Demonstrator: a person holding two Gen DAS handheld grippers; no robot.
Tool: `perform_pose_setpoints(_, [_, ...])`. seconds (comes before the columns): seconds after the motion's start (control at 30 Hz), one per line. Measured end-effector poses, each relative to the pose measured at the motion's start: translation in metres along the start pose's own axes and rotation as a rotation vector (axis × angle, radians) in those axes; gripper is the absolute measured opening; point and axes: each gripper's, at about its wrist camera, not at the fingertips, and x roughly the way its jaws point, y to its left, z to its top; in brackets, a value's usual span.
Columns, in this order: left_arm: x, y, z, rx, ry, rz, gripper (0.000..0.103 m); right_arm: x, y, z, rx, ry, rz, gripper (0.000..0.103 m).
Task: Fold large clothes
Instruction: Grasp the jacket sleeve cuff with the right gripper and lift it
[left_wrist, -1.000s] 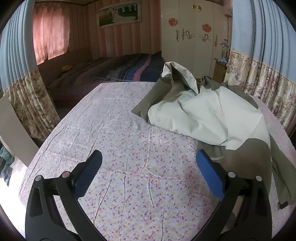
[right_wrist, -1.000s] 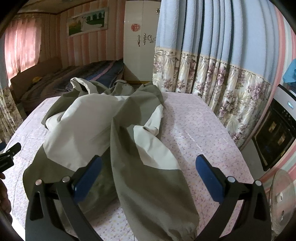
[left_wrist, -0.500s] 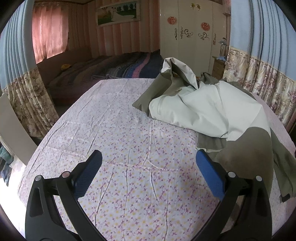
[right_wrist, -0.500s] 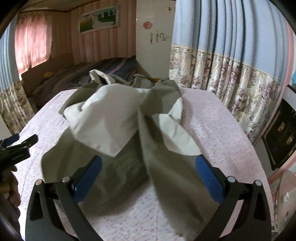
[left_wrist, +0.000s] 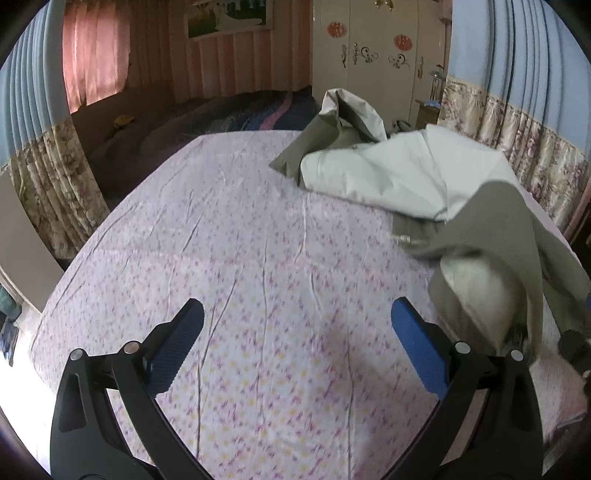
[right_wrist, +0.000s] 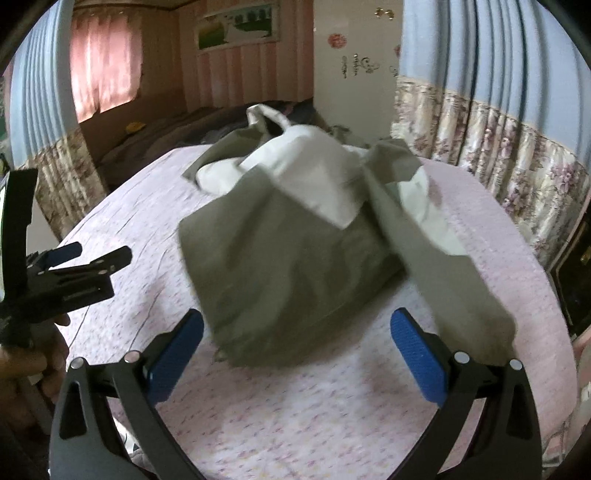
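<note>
A large olive and cream jacket (right_wrist: 295, 236) lies crumpled on the floral pink tablecloth (right_wrist: 280, 413). In the left wrist view the jacket (left_wrist: 424, 184) fills the right side, with a sleeve end (left_wrist: 480, 295) bunched near the right finger. My left gripper (left_wrist: 295, 347) is open and empty over bare cloth (left_wrist: 240, 258), left of the jacket. My right gripper (right_wrist: 295, 350) is open and empty, its blue pads (right_wrist: 417, 354) just in front of the jacket's near hem. The left gripper also shows at the left of the right wrist view (right_wrist: 92, 256).
A bed (left_wrist: 207, 118) with a dark striped cover stands beyond the table. A white wardrobe (left_wrist: 376, 55) is at the back. Flowered curtains (right_wrist: 498, 140) hang on the right and curtains (left_wrist: 48, 184) on the left. A dark appliance (right_wrist: 572, 266) is at the far right.
The jacket has shifted and bunched up, its olive lower part now heaped toward the right gripper. Both views have drawn back from the jacket a little. Both grippers stayed open.
</note>
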Motion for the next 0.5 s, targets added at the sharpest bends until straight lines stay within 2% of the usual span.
perform_pose_setpoints(0.07, [0.000, 0.004, -0.004, 0.000, 0.006, 0.007, 0.100, 0.007, 0.007, -0.006, -0.016, 0.007, -0.007, 0.101])
perform_pose_setpoints(0.2, [-0.001, 0.010, -0.004, -0.011, 0.011, 0.015, 0.100, 0.027, 0.018, -0.014, -0.067, 0.027, -0.073, 0.101])
perform_pose_setpoints(0.23, [-0.001, 0.010, -0.003, -0.009, 0.009, 0.018, 0.100, 0.032, 0.017, -0.015, -0.071, 0.028, -0.094, 0.096])
perform_pose_setpoints(0.27, [-0.002, 0.010, -0.002, -0.007, 0.007, 0.022, 0.100, 0.036, 0.014, -0.015, -0.066, 0.034, -0.109, 0.088])
perform_pose_setpoints(0.3, [-0.002, 0.010, 0.000, -0.004, 0.003, 0.025, 0.100, 0.039, 0.005, -0.014, -0.035, 0.043, -0.088, 0.071])
perform_pose_setpoints(0.33, [-0.002, 0.009, 0.001, -0.002, 0.000, 0.028, 0.100, 0.041, -0.005, -0.013, 0.000, 0.052, -0.085, 0.034])
perform_pose_setpoints(0.37, [-0.002, 0.008, 0.004, 0.001, -0.002, 0.034, 0.100, 0.042, -0.012, -0.012, 0.013, 0.060, -0.120, 0.016])
perform_pose_setpoints(0.4, [-0.001, 0.007, 0.005, 0.003, -0.003, 0.037, 0.100, 0.041, -0.025, -0.010, 0.042, 0.057, -0.134, 0.012])
perform_pose_setpoints(0.5, [0.003, 0.004, 0.013, 0.004, -0.004, 0.043, 0.100, 0.026, -0.061, -0.003, 0.108, 0.004, -0.149, 0.010])
